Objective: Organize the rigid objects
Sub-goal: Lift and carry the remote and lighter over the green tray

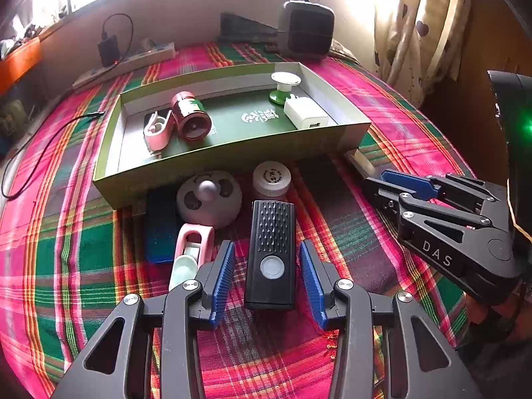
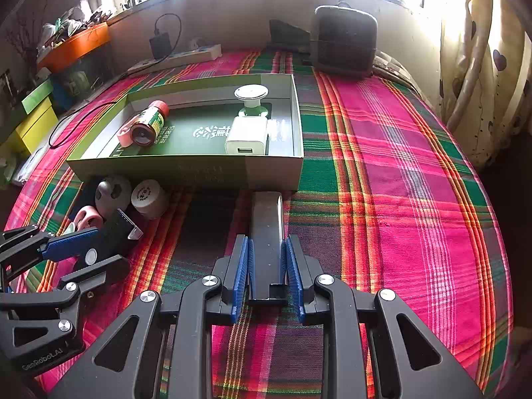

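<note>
a bed-like surface under a pink, green and red plaid cloth [image 2: 382, 153] fills both views; a bright window and a heart-print curtain [image 1: 422, 26] sit along the top and upper right.

left wrist view, left to right:
- upper left: a white power strip [image 1: 133, 61] with a black adapter plugged in; a thin black cable trails over the cloth.
- centre: an open green box [image 1: 232, 163]. it holds a pink clip [image 1: 158, 129], a dark red bottle with a green label [image 1: 191, 118] lying on its side, a green-and-white stand [image 1: 284, 88] and a white usb charger [image 1: 306, 113]. white characters on the box floor are partly covered and cannot be read.
- in front of the box: a blue block [image 1: 161, 226], a pink tape dispenser [image 1: 193, 252], a grey round fan-like item [image 1: 209, 198], and a white jar [image 1: 271, 179] whose lid print is too small to read.
- lower centre: the left gripper [image 1: 271, 282] stands at medium width around a black rectangular device [image 1: 271, 256] with a round grey button; gaps show on both sides, pads not touching.
- right: the right gripper [image 1: 399, 186], marked "das", cut off by the frame edge.

right wrist view:
- lower left: the left gripper body reads "georobot.ai", faint.
- centre: the right gripper [image 2: 267, 266] is narrowed onto a long dark flat bar [image 2: 267, 232]; pads appear against its sides. its far end reaches the box wall.
- top: a dark square appliance [image 2: 345, 40], detail lost in backlight.
</note>
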Motion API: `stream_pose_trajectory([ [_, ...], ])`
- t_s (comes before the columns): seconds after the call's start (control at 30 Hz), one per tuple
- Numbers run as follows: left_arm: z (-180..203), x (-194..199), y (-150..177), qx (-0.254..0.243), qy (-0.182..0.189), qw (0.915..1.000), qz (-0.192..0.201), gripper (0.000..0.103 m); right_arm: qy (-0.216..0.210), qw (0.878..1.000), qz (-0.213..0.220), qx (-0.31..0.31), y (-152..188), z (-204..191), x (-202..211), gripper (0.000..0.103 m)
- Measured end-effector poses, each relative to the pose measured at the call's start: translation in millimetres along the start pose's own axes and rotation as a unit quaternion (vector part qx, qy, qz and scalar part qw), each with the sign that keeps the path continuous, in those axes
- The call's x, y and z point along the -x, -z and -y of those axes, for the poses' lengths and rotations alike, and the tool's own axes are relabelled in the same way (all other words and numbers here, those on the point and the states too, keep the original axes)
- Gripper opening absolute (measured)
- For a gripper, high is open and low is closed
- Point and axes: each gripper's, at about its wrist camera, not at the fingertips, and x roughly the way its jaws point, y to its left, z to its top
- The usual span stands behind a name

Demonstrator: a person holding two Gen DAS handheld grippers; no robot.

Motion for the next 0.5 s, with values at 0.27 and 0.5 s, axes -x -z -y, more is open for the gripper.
stream_pose_trajectory([
  [0.27,0.6,-1.0,-0.6,0.003,-0.008,1.0000,0.004,0.037,0.000,1.000,0.001,0.000,0.4,-0.3,0.0,0.024],
  [0.5,-0.2,0.4,1.2,0.005,-0.018,0.9998,0.008,0.027,0.002,1.000,0.002,0.002,0.6,-0.2,0.2,0.024],
])
